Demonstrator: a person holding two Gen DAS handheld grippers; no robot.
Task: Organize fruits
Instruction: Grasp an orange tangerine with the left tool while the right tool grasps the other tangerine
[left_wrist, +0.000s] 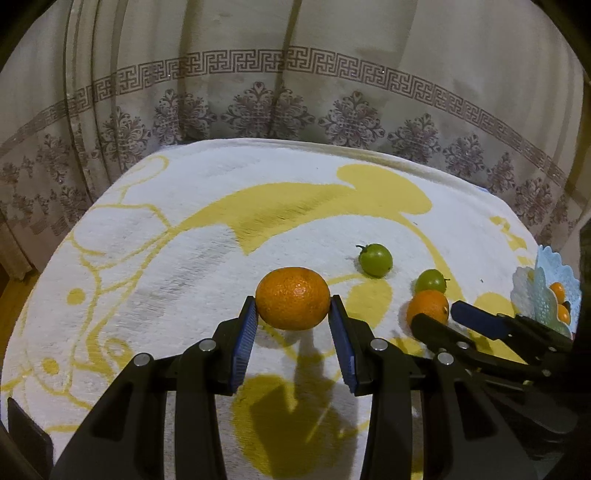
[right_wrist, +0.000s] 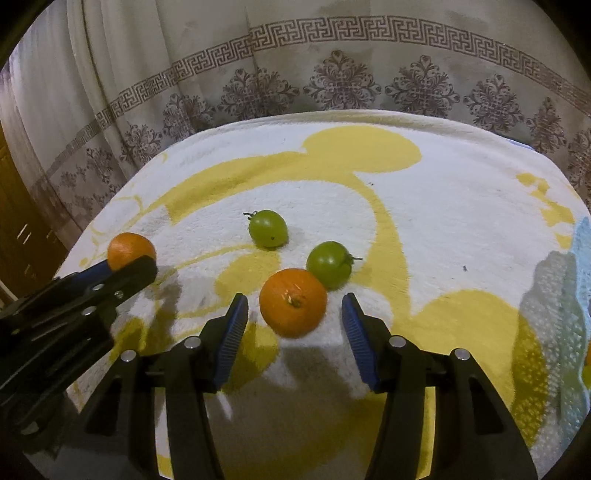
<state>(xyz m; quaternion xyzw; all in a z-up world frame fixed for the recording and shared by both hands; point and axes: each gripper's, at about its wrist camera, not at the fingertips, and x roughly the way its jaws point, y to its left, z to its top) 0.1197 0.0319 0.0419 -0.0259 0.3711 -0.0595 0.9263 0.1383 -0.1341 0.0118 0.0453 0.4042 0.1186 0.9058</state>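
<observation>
A room in a home, with soft furnishings all around.

A pale curtain hangs in folds across the whole back, from nine o'clock round to three, woven with a mauve key-pattern band and a row of floral medallions (household drapery, not workplace blinds). In front of it a fluffy white towel-like cloth with a large yellow cartoon print covers the counter. At three o'clock in the left wrist view stands a pale blue scalloped plastic fruit basket with small oranges in it. At nine o'clock in the right wrist view, brown wooden furniture shows beside the curtain's edge.
</observation>
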